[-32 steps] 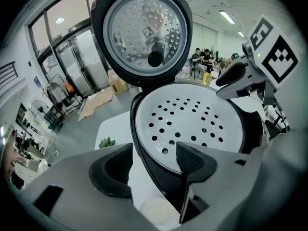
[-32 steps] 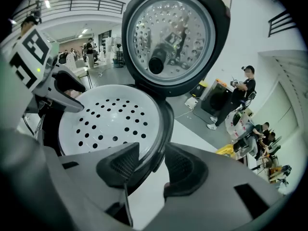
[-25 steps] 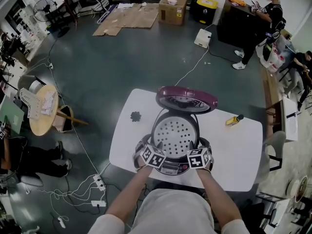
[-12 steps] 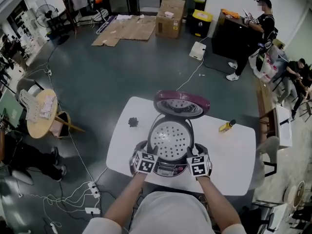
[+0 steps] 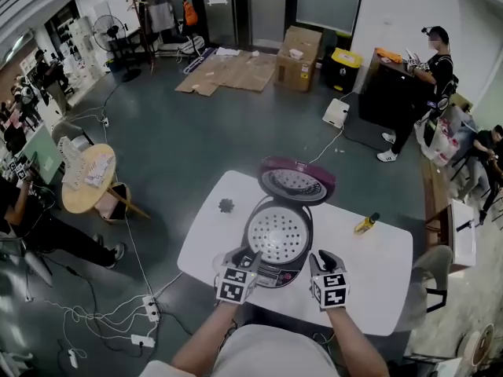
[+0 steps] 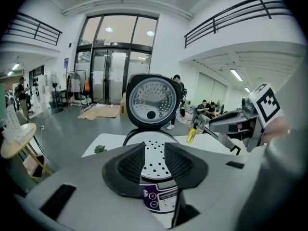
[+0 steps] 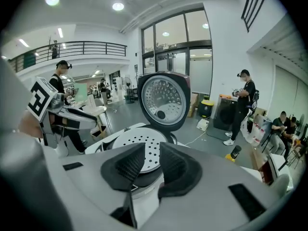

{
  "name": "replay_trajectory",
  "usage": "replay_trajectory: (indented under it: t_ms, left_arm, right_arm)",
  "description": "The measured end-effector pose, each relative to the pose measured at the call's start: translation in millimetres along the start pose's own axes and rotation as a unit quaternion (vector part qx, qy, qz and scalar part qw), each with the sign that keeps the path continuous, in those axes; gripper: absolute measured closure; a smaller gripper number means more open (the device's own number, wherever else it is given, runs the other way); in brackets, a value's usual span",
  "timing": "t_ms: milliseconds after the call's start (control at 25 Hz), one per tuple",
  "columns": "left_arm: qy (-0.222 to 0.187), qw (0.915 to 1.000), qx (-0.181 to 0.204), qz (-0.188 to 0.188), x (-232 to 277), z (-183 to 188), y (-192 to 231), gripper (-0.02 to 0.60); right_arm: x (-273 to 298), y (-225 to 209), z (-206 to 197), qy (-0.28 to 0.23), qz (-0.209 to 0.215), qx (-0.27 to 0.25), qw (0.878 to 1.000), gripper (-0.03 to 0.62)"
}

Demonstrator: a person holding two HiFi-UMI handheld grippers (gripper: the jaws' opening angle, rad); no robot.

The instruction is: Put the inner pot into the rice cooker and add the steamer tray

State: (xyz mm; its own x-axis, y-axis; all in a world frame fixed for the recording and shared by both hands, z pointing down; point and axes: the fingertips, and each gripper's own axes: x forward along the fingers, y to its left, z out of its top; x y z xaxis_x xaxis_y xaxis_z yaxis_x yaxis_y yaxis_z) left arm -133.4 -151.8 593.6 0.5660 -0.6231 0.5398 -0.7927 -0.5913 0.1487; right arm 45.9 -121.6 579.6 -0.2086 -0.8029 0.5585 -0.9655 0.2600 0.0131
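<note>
The rice cooker point(image 5: 277, 250) stands on the white table point(image 5: 377, 273) with its purple lid point(image 5: 297, 181) swung up at the back. The perforated steamer tray point(image 5: 277, 234) lies level in its mouth, and the inner pot under it is hidden. My left gripper point(image 5: 251, 262) hovers at the cooker's near-left corner and my right gripper point(image 5: 321, 261) at its near-right; both are raised off it. Their jaws are closing with nothing between them. Past the left gripper point(image 6: 154, 166) and the right gripper point(image 7: 150, 170), each gripper view shows the tray point(image 6: 155, 153) point(image 7: 139, 146) and the lid point(image 6: 151, 100) point(image 7: 163, 100).
A yellow bottle point(image 5: 366, 224) lies on the table right of the cooker, and a small dark green object point(image 5: 226, 205) sits to its left. Cables and a power strip point(image 5: 148, 311) trail on the floor at left, near a round wooden table point(image 5: 88, 177). People stand at the room's edges.
Both grippers have lifted off the cooker's front sides and drawn back toward the person. Their jaws have narrowed. The tray stays in the cooker.
</note>
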Motion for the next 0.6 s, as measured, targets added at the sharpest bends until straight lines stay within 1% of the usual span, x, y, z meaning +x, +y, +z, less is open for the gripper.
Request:
replay_trajectory:
  t_ms: [240,400,600]
  left_arm:
    - [-0.023,0.9997,-0.011,-0.005,-40.0,2.4,-41.6,0.476]
    - [-0.048,0.9987,-0.018,0.005,-67.8,0.6,-60.6,0.53]
    - [-0.065,0.9978,-0.011,0.01,-105.9,3.5,-82.2,0.558]
  right_arm:
    - [-59.9,2.7,10.0,-0.038,0.024,-0.01,0.999,0.52]
    - [-98.2,3.6,8.3,-0.065,0.029,-0.009,0.997,0.555]
    - [-135.2,13.7,2.3,-0.082,0.055,0.005,0.995,0.577]
